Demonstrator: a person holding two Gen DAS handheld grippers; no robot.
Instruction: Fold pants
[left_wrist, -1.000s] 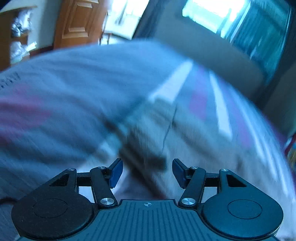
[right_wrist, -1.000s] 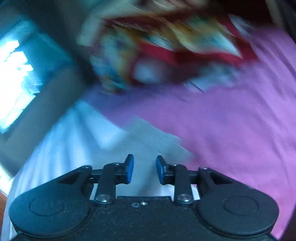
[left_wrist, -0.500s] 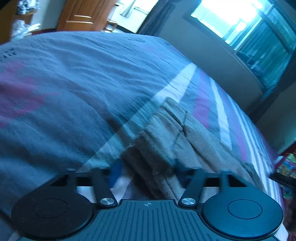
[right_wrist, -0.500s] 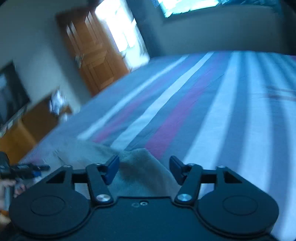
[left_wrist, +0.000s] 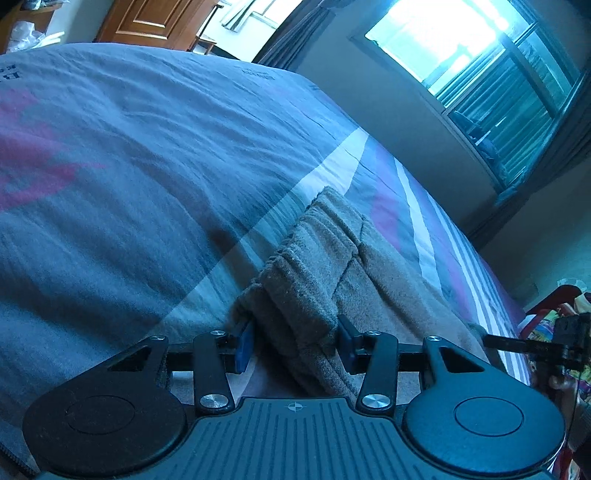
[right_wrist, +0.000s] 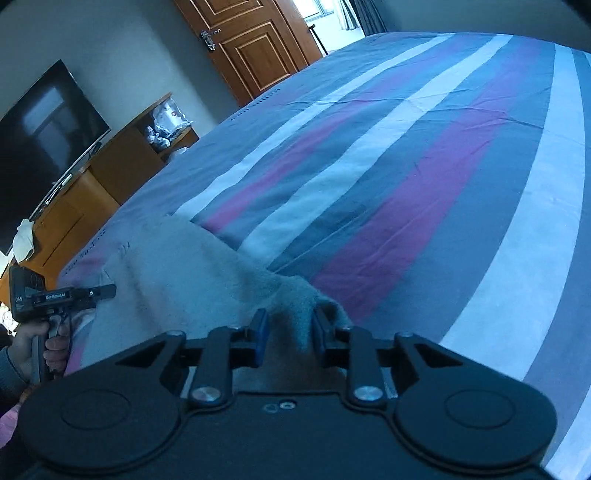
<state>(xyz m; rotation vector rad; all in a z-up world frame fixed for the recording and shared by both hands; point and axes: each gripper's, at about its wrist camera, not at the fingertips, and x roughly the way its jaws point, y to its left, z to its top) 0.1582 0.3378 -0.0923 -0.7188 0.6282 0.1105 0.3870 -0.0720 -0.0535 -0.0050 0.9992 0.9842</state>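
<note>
Each claw, left gripper (left_wrist: 293, 341) and right gripper (right_wrist: 288, 338), just squeezed onto an edge of the pants (left_wrist: 325, 266), with lots of bare striped bed (right_wrist: 424, 166) around.

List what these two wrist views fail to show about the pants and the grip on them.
- Left wrist view: the pants' near end, hidden behind the left gripper.
- Right wrist view: the cloth pinched in the right gripper, shadowed and partly covered by its body.
- Both views: the pants' full outline.

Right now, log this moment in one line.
left gripper: shut on pants | right gripper: just closed on pants | pants: lying on bed
</note>
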